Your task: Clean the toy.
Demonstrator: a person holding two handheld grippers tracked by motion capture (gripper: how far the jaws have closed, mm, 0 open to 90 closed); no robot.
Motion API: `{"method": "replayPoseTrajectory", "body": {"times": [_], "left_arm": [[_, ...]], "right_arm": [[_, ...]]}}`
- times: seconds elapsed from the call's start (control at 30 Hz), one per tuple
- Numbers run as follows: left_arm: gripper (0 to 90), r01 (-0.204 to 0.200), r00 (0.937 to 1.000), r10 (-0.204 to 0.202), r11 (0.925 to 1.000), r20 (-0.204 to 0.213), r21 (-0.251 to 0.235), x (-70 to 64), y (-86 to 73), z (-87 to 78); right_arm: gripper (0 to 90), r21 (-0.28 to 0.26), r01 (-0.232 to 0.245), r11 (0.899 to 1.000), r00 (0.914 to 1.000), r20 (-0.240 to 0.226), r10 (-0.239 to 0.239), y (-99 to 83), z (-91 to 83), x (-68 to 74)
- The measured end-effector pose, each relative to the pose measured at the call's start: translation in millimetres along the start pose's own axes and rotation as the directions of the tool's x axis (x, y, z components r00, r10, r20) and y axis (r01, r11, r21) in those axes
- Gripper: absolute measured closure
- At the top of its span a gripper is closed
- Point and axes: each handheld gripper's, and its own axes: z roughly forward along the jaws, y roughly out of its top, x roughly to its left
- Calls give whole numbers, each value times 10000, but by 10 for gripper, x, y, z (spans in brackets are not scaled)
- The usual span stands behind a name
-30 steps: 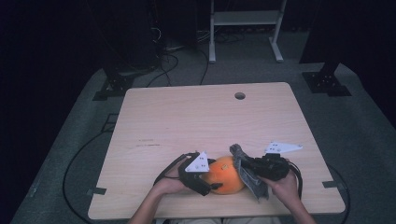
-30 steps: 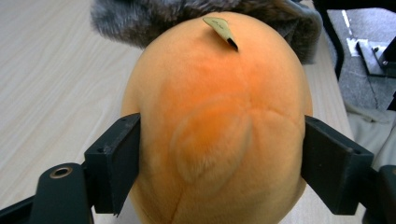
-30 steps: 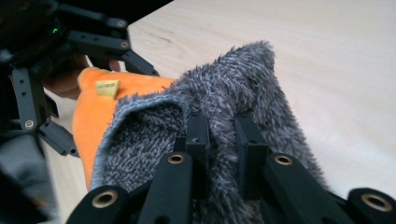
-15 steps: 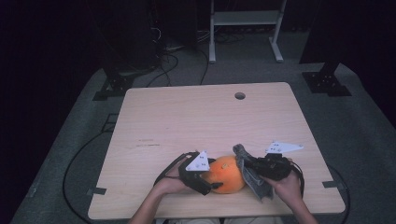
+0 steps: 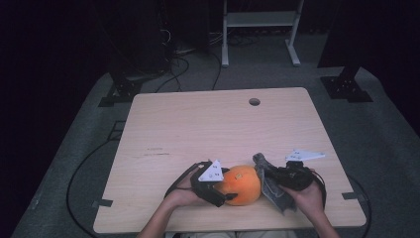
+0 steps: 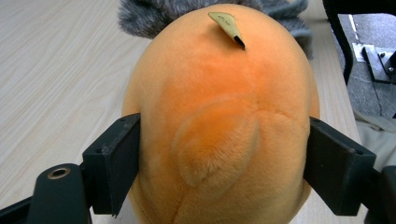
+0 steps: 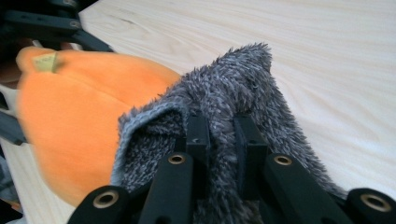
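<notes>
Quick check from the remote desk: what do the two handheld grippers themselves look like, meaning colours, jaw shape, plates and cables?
Both are black. The left gripper carries a grey three-cornered plate with small dark marks; the right gripper has a paler one. The jaws are flat, blocky black pads on arms with brass-ringed holes. A black cable loops from the left one. The forearms are bare, no sleeves.

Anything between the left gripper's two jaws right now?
Yes: the orange plush toy sits between the left gripper's jaws, both pads pressing its sides, as the left gripper view shows.
</notes>
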Motion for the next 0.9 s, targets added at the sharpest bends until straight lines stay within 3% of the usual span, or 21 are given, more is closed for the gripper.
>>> {"method": "replayPoseTrajectory", "body": {"times": [0.1, 0.17, 0.23, 0.27, 0.33, 0.37, 0.4, 0.43, 0.5, 0.57, 0.63, 0.73, 0.77, 0.8, 0.9], "left_arm": [[191, 52, 10000, -52, 10000, 7, -61, 6, -12, -1], [191, 129, 9999, -129, 9999, -18, -113, 7, -13, 5], [190, 126, 9999, -127, 9999, -38, -106, 5, -8, 6], [189, 130, 9999, -132, 9998, -96, -122, 3, -5, 10], [190, 210, 9997, -211, 9997, -112, -103, 3, 6, 21], [189, 183, 9998, -184, 9998, -95, -62, 7, 7, 18], [189, 150, 9999, -150, 9999, -61, 0, 13, 3, 6], [188, 144, 9999, -144, 9999, -69, 28, 15, -4, -3], [187, 115, 9999, -115, 9999, -50, 7, 17, -15, -9], [187, 134, 9999, -134, 9999, -41, -25, 18, -12, -2], [187, 142, 9999, -142, 9999, 21, -30, 25, -14, -1], [176, 197, 9998, -197, 9998, 62, -80, 31, -26, 7], [170, 202, 9998, -201, 9998, 56, -75, 31, -25, 7], [171, 195, 9998, -195, 9998, 24, -70, 27, -23, 8], [173, 229, 9997, -229, 9997, -45, -37, 14, -4, 23]], "right_arm": [[778, -1108, 467, 9927, 9953, -795, -557, 114, -169, 159], [778, -1379, 774, 9874, 9866, -1321, -957, 145, -197, 248], [777, -852, 889, 9924, 9899, -1027, -975, 107, -113, 248], [777, -431, 707, 9966, 9934, -873, -742, 58, -39, 195], [779, -246, -366, 9990, 9921, -1209, 334, -23, 42, 35], [779, -92, -464, 9989, 9951, -883, 454, -15, 40, -2], [779, 111, -260, 9996, 9994, -246, 263, 0, 31, -7], [779, 227, -194, 9996, 9998, 90, 192, 6, 23, -19], [779, -60, -269, 9996, 9994, -220, 268, 4, -9, -41], [778, -422, -53, 9991, 9975, -712, 23, 23, -42, -2], [775, -238, -17, 9997, 9967, -818, -2, 20, -6, 8], [776, 39, -917, 9958, 9854, -1434, 913, -45, 67, -100], [777, 71, -844, 9964, 9906, -1074, 847, -30, 43, -102], [777, -125, -602, 9981, 9947, -840, 589, -7, 3, -73], [777, -1255, -478, 9909, 9869, -1590, 275, 92, -141, 79]]}}
